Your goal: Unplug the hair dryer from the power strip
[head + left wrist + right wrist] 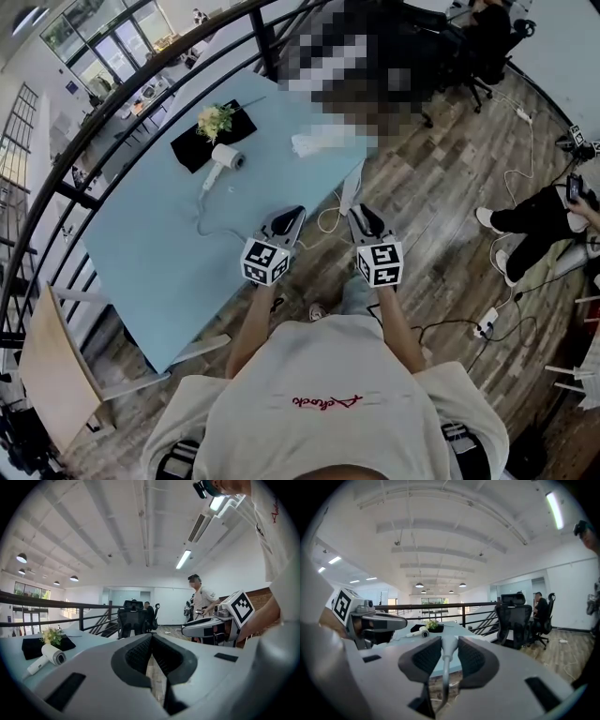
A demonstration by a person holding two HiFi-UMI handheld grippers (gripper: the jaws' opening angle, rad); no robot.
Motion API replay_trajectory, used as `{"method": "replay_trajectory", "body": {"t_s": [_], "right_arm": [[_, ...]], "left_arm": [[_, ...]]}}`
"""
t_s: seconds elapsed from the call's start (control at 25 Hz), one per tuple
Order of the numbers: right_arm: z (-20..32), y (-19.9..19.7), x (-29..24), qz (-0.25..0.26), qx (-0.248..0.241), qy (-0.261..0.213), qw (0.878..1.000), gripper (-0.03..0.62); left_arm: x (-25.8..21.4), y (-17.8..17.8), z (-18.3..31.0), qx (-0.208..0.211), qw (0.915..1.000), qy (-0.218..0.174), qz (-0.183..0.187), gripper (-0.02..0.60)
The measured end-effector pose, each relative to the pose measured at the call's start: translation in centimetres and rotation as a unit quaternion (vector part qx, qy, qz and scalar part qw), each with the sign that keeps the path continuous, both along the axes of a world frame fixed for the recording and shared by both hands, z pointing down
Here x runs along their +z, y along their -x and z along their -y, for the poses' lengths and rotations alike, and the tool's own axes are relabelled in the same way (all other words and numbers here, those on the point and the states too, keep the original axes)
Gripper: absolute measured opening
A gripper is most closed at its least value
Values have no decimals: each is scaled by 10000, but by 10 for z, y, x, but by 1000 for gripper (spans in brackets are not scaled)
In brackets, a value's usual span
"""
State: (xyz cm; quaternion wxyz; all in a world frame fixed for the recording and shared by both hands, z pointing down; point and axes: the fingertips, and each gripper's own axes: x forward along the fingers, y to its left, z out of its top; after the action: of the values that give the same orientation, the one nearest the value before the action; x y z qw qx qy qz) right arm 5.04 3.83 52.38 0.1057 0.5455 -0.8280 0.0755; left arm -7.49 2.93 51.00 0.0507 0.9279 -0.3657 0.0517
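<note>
The white hair dryer (223,159) lies on the light blue table (150,262) beside a black mat; it also shows small in the left gripper view (47,657) and the right gripper view (421,632). Its cord (208,225) trails over the table toward me. My right gripper (367,220) is off the table's near edge, and its pads (443,641) are shut on a pale plug (448,645) whose cord hangs down between the jaws. A white power strip (350,192) sits at the table edge just beyond it. My left gripper (286,223) is shut and empty (152,637).
A black mat with flowers (211,131) and a white cloth (314,142) lie on the table. A black railing (56,187) runs behind it and a wooden chair (56,375) stands at left. Someone sits at right (534,220), with cables and another power strip (486,324) on the floor.
</note>
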Motion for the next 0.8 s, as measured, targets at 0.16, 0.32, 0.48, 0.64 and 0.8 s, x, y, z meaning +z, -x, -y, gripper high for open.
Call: {"method": "replay_trajectory", "body": {"t_s": [0.16, 0.32, 0.48, 0.64, 0.8], "right_arm": [[-10, -5, -1, 6, 39, -11, 10000, 123], [-20, -11, -5, 5, 87, -35, 10000, 123], [-25, -13, -6, 0, 117, -53, 9999, 123], [-26, -10, -3, -6, 108, -49, 9999, 123], [-28, -9, -4, -9, 132, -29, 9999, 123]], "left_arm": [[-4, -8, -7, 66, 10000, -53, -12, 9], [-6, -17, -15, 148, 9999, -80, -17, 9], [-7, -21, -20, 195, 9998, -86, -26, 9], [-5, -22, -20, 222, 9997, -108, -26, 9], [-7, -23, -21, 257, 9996, -99, -60, 9]]}}
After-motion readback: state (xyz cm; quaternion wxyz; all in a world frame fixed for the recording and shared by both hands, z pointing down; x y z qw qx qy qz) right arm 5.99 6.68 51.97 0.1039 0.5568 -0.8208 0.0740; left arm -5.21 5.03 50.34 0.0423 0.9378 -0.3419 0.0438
